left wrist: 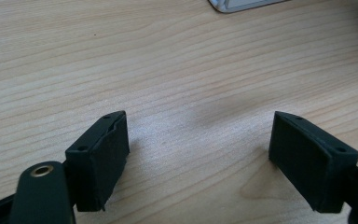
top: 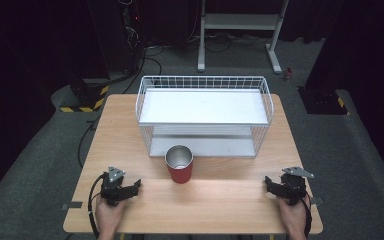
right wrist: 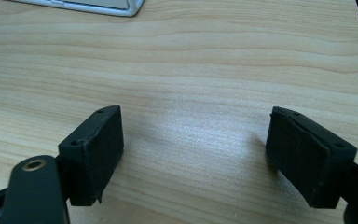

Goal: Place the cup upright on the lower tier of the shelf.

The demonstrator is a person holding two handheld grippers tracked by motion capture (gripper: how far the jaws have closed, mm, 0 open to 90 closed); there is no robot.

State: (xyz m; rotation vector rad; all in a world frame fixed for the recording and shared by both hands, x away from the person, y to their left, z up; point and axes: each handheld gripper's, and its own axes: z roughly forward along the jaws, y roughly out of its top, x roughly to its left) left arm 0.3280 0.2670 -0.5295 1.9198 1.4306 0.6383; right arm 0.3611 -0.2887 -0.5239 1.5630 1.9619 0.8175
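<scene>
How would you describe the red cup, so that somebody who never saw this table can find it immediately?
Start from the wooden table and find the white wire basket standing at its far middle. Directly in front of the basket, toward the person, stands the red cup, upright and open at the top. It is the one red thing on the table, with a shiny metal inside, and it stands between the two black claws.
</scene>
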